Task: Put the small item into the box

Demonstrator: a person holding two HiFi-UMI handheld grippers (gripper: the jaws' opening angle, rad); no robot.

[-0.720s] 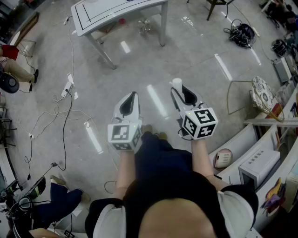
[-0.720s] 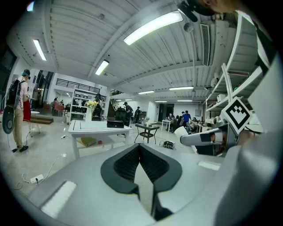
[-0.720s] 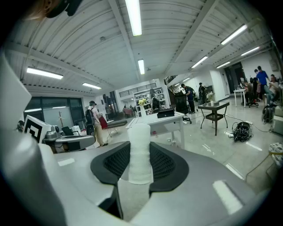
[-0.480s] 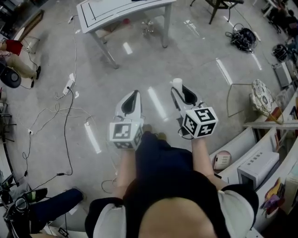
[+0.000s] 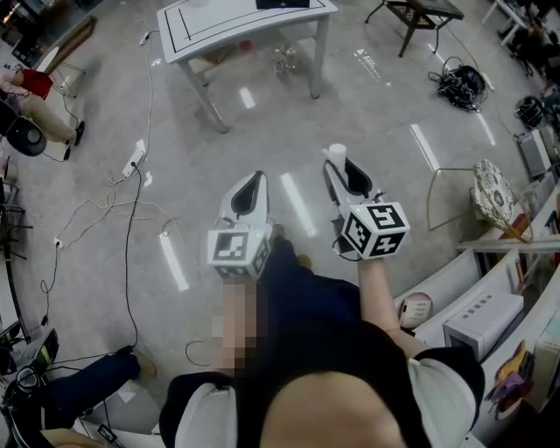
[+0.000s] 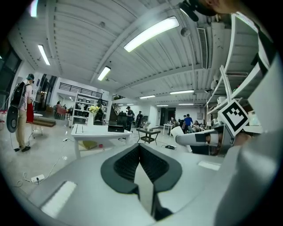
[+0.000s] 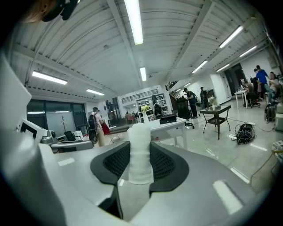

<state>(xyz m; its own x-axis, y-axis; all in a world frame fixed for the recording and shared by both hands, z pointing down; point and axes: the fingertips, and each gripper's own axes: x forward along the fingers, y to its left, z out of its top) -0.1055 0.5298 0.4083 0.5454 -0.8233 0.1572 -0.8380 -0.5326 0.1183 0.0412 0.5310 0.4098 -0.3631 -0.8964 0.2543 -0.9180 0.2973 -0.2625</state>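
Note:
My right gripper (image 5: pixel 341 171) is shut on a small white cylinder-shaped item (image 5: pixel 333 156); in the right gripper view the item (image 7: pixel 140 152) stands upright between the black pads (image 7: pixel 116 162). My left gripper (image 5: pixel 248 194) is shut with nothing in it, its pads (image 6: pixel 128 163) meeting at the tips. Both are held level over the floor, side by side. Ahead stands a white table (image 5: pixel 229 24) with a dark box-like thing (image 5: pixel 282 3) on it, also seen in the right gripper view (image 7: pixel 168 118).
Cables and a power strip (image 5: pixel 131 160) trail over the floor at left. A small dark side table (image 5: pixel 420 10) and a cable bundle (image 5: pixel 459 77) lie ahead right. A cushioned chair (image 5: pixel 494 184) and white shelving (image 5: pixel 477 289) stand at right. A person (image 6: pixel 22 112) stands far left.
The white table has come lower and nearer in the head view. Both grippers keep their places, the white item still in the right one. The dark-clad leg at lower left has shifted.

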